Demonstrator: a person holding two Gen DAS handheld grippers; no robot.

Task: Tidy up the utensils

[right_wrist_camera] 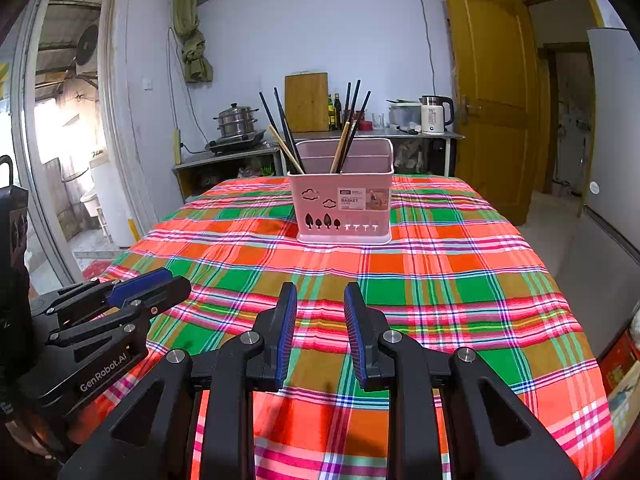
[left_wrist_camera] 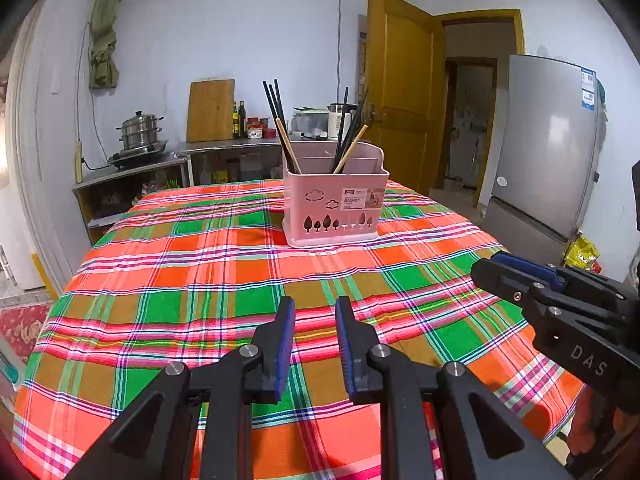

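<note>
Plaid tablecloth (left_wrist_camera: 200, 264) covers the table. Pink basket (left_wrist_camera: 335, 200) stands upright at its far side, well ahead of both grippers, with chopsticks (left_wrist_camera: 280, 120) leaning in what appear to be 2 compartments. Left gripper (left_wrist_camera: 315, 312) and right gripper (right_wrist_camera: 320, 300): jaws slightly parted, holding nothing.

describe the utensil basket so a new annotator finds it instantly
Start at the table with the plaid cloth. Toward its far end stands the basket, the only thing on the cloth. It is pink plastic with cloud and tree cut-outs and a label on the front, and dark chopsticks and pale ones stick out of its top.
</note>
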